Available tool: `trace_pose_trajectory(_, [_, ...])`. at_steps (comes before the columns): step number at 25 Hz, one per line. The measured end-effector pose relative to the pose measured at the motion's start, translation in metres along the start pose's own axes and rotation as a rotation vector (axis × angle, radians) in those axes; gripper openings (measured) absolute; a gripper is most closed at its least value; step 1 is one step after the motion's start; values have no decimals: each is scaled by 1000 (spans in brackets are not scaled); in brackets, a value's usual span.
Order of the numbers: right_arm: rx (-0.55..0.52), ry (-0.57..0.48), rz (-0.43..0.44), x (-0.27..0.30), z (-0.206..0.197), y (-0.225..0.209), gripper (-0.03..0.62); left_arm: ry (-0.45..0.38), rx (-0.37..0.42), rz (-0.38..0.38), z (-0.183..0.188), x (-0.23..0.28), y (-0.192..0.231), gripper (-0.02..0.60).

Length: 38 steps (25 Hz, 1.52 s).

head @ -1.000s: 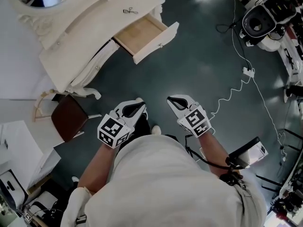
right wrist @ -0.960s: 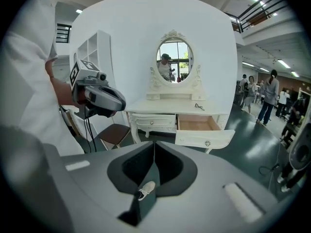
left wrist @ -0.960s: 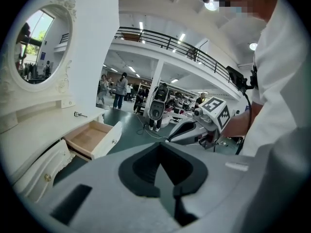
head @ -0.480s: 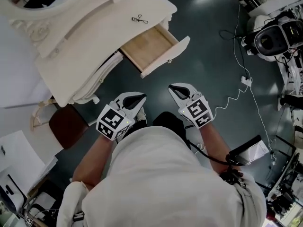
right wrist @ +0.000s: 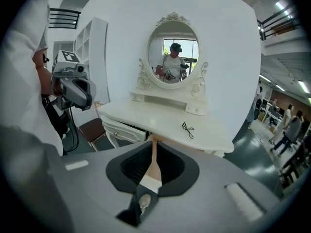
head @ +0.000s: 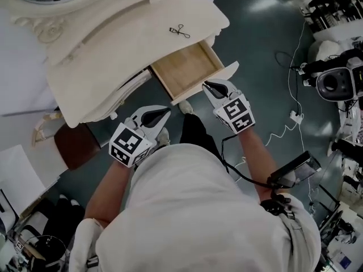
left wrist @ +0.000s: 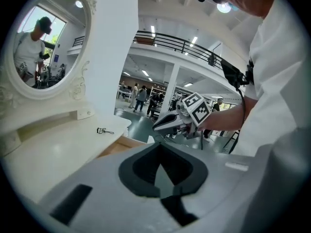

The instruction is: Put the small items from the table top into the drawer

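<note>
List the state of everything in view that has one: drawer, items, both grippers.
drawer: open, looks empty.
eyelash curler: lying on the table top, untouched.
left gripper: shut, nothing between its jaws.
right gripper: jaws have just been opening, narrow gap, nothing between them.

From overhead, the head view looks steeply down on the left hand-held gripper (head: pixel 163 111) and right hand-held gripper (head: pixel 209 85). Their own views face forward, sharing the table (head: pixel 113 50) ahead.
</note>
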State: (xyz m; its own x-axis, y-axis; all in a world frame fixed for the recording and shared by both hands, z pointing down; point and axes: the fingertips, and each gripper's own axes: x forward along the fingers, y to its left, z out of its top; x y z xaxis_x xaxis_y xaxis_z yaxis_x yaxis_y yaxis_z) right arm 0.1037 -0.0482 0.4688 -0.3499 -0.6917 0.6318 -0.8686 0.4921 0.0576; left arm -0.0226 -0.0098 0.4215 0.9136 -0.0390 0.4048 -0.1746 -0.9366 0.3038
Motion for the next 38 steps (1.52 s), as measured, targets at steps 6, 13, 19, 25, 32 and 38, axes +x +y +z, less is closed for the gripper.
trace_pose_trajectory(6, [-120,33,119,56,8,-76,44,-35,-75,153,34,35,34,-2])
trace_pose_trajectory(13, [-246,50,214,117,20,-140,77,-56,-145,288,53,66,58,0])
trace_pose_trajectory(19, [-320,75,287,170,23,-165,110,-68,-201,410,62,74,68,-2])
trace_pose_trajectory(25, [-337,103,317,220,26,-171,118,-74,-241,509,61,62,74,-2])
trace_pose_trajectory(32, [-383,163,330,269,24,-163,126,-83,-307,614,46,32,79,-1])
trace_pose_trajectory(38, [-394,176,329,286,24,-159,84,-82,-332,638,39,25,79,0])
